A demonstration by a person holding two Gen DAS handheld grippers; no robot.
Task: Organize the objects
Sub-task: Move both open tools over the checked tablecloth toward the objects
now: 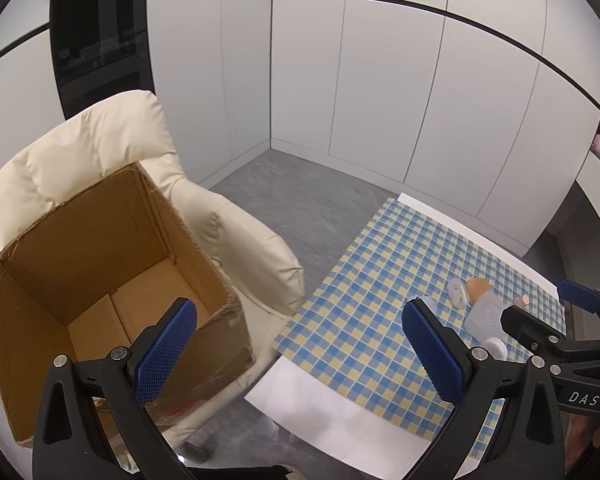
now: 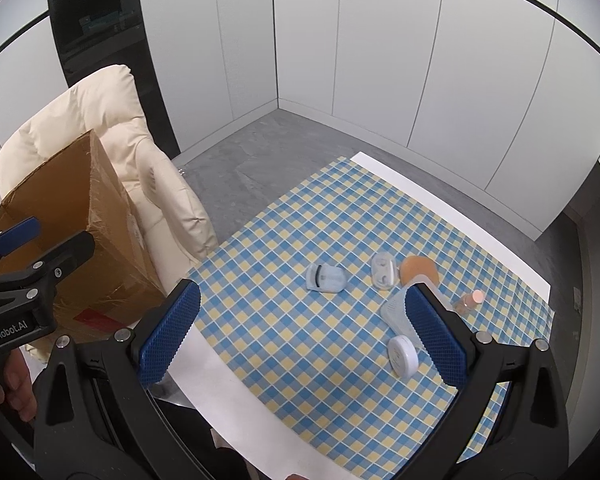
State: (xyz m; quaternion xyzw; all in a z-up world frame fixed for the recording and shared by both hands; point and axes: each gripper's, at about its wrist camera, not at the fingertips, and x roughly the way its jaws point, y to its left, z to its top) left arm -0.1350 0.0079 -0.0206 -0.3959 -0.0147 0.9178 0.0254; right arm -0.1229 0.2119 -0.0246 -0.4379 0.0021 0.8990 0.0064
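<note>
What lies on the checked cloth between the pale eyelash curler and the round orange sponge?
A small clear oval case lies between the eyelash curler and the orange sponge, close beside the sponge. The right wrist view shows this.

White panel walls (image 2: 380,60) w/ black trim line, grey floor (image 2: 260,152), cream padded armchair (image 1: 100,152) at left, dark glass panel (image 1: 100,40) behind it, even light.
</note>
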